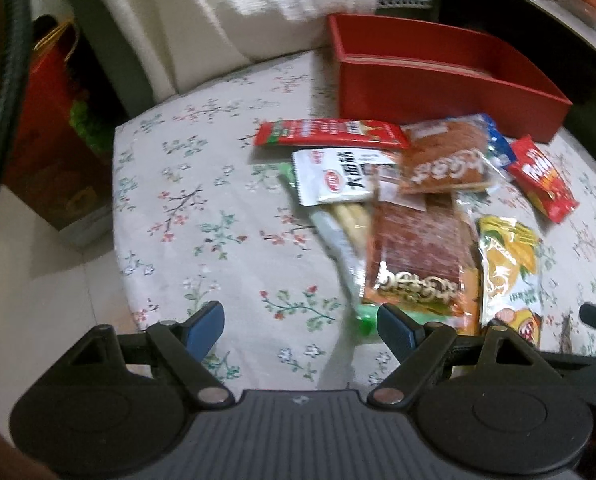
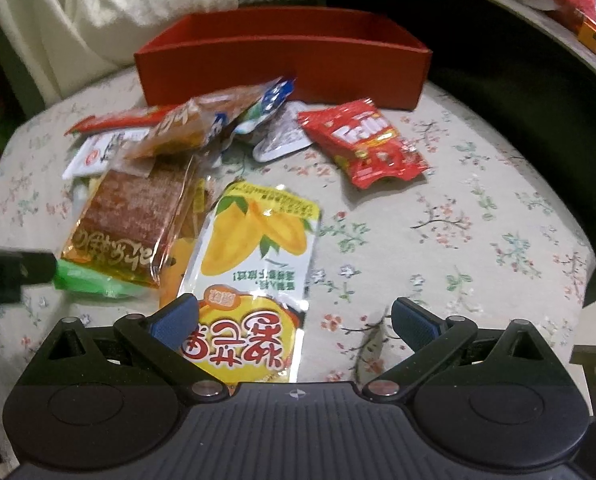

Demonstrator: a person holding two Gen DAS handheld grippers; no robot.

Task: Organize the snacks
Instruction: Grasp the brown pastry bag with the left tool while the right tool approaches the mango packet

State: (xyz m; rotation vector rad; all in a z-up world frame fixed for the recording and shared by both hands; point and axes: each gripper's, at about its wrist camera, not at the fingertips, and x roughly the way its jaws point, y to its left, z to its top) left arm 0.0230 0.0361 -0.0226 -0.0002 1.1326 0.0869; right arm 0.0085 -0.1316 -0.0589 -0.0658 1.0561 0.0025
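Observation:
Several snack packets lie in a loose pile on the floral cloth. A red open box (image 1: 438, 80) (image 2: 281, 68) stands behind them. The yellow mango packet (image 2: 257, 256) (image 1: 510, 272) lies nearest my right gripper (image 2: 293, 320), which is open with the packet's near end between its fingers. A brown jerky packet (image 1: 422, 252) (image 2: 133, 220) lies just ahead of my left gripper (image 1: 300, 328), which is open and empty. A red packet (image 2: 366, 144) (image 1: 542, 176) lies apart at the right. A white packet (image 1: 338, 176) and a long red one (image 1: 330, 134) lie at the pile's left.
The floral-covered table (image 1: 201, 216) drops off at its left edge to a pale floor. A white cushion (image 1: 225, 12) sits behind the box. A dark curved tabletop (image 2: 518, 40) with food on it rises at the right. Red bags (image 1: 45, 120) stand on the floor at the left.

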